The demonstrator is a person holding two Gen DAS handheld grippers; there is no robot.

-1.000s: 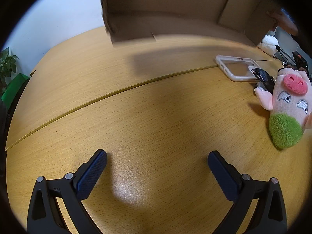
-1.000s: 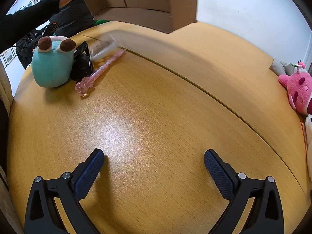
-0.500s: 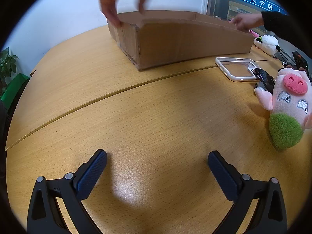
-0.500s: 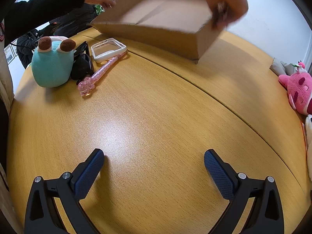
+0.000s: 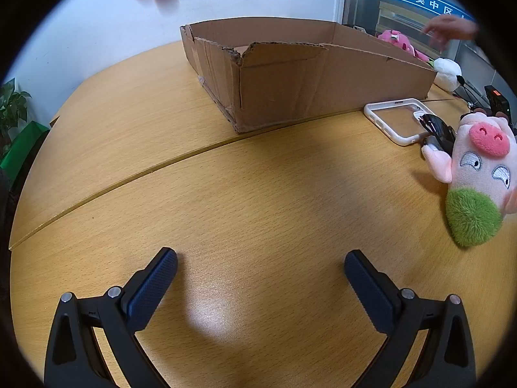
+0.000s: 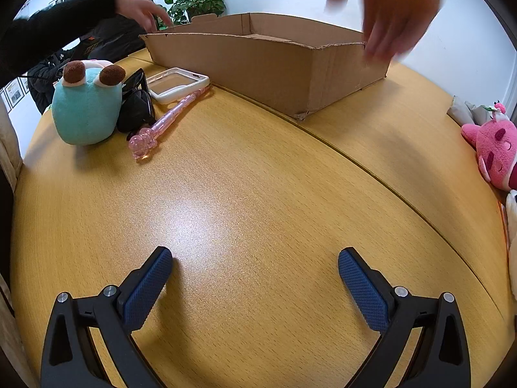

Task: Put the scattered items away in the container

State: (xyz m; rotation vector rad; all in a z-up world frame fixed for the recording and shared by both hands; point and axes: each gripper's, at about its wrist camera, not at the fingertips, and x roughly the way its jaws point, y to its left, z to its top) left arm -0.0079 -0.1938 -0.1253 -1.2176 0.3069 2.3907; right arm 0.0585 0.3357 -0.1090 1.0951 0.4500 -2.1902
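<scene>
A shallow cardboard box (image 5: 290,77) (image 6: 258,61) stands on the wooden table at the far side. To its right in the left wrist view lie a white phone case (image 5: 399,119), black sunglasses (image 5: 437,129) and a pink pig plush (image 5: 478,174). The right wrist view shows the same group at far left: the plush's teal back (image 6: 85,110), the sunglasses (image 6: 135,103), the phone case (image 6: 176,82) and a pink wand (image 6: 168,119). My left gripper (image 5: 260,266) and right gripper (image 6: 255,263) both hover open over bare table, holding nothing.
A person's hands (image 6: 387,9) (image 6: 142,9) hover blurred above the box's two ends. A pink plush (image 6: 497,152) sits at the table's right edge in the right wrist view. A potted plant (image 6: 197,3) stands behind the box. Bare table (image 5: 258,194) lies between grippers and box.
The person has lowered the box from the air onto the table and is lifting both hands away from it. Neither gripper has moved.
</scene>
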